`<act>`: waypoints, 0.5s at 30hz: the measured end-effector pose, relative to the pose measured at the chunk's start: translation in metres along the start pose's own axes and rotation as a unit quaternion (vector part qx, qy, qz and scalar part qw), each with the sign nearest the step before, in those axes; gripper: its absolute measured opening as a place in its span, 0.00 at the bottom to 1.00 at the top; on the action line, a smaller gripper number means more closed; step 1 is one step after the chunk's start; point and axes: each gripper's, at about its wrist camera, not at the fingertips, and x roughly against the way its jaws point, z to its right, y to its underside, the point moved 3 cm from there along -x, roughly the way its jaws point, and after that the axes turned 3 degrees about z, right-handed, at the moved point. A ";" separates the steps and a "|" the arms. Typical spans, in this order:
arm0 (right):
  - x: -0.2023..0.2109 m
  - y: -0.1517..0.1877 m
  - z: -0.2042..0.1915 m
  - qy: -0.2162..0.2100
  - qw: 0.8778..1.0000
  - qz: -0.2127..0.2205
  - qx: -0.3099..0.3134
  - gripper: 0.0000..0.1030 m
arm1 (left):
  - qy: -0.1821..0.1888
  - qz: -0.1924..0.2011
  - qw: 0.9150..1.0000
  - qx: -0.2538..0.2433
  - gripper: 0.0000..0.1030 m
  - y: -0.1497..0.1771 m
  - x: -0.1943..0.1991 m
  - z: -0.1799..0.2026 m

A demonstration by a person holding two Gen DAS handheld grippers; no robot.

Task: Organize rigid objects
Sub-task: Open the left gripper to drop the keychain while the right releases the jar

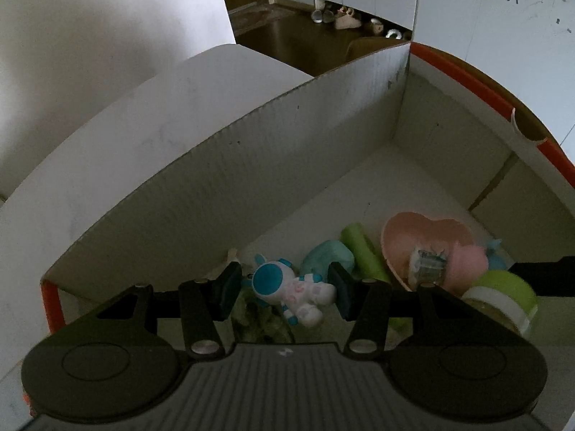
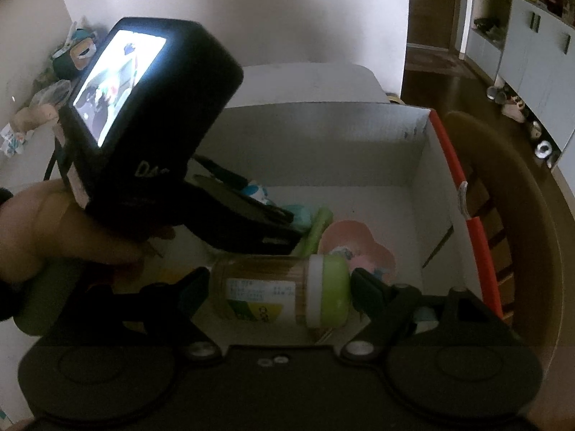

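left tool [image 1: 285, 289]: clamped on astronaut figurine [image 1: 291, 291], lower centre, inside white cardboard box [image 1: 251, 165] | right tool [image 2: 280, 289]: gripping green-capped jar [image 2: 280, 292] sideways, lower centre | pink heart dish [image 1: 424, 240]: right, on box floor

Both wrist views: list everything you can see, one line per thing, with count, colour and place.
cardboard box: one, white with an orange rim, open, holding the items
astronaut toy: one, white and blue, between the left tool's pads
jar: one, clear with a green lid, lying sideways between the right tool's pads
heart dish: one, pink, on the box floor, small clear item inside
green stick: one, light green, left of the dish
teal lump: one, behind the astronaut
chair: one, brown wood, right of the box
shoes: several, pale, on the far floor
left tool: black, around the astronaut
right tool: black, around the jar
hand: one, gripping the left tool's handle
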 end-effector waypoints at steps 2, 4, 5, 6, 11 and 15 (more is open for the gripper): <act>0.001 0.000 0.000 -0.001 1.000 -0.001 0.000 0.82 | 0.003 -0.001 1.000 0.002 0.51 0.000 0.002 0.000; 0.002 0.001 0.000 -0.002 1.000 -0.003 0.001 0.83 | 0.005 -0.003 1.000 0.006 0.51 -0.001 0.002 -0.002; 0.001 -0.002 0.000 -0.003 1.000 -0.004 0.000 0.83 | 0.008 -0.004 1.000 0.007 0.51 -0.001 0.003 -0.003; 0.002 -0.001 0.000 -0.005 1.000 -0.004 -0.001 0.83 | 0.012 -0.006 1.000 0.008 0.51 -0.001 0.003 -0.004; 0.006 -0.002 0.002 -0.005 1.000 -0.001 -0.010 0.83 | 0.004 -0.027 1.000 0.002 0.52 0.001 -0.003 -0.006; 0.008 -0.002 0.005 -0.004 1.000 0.004 -0.018 0.84 | 0.008 -0.030 1.000 0.002 0.56 0.003 0.000 -0.007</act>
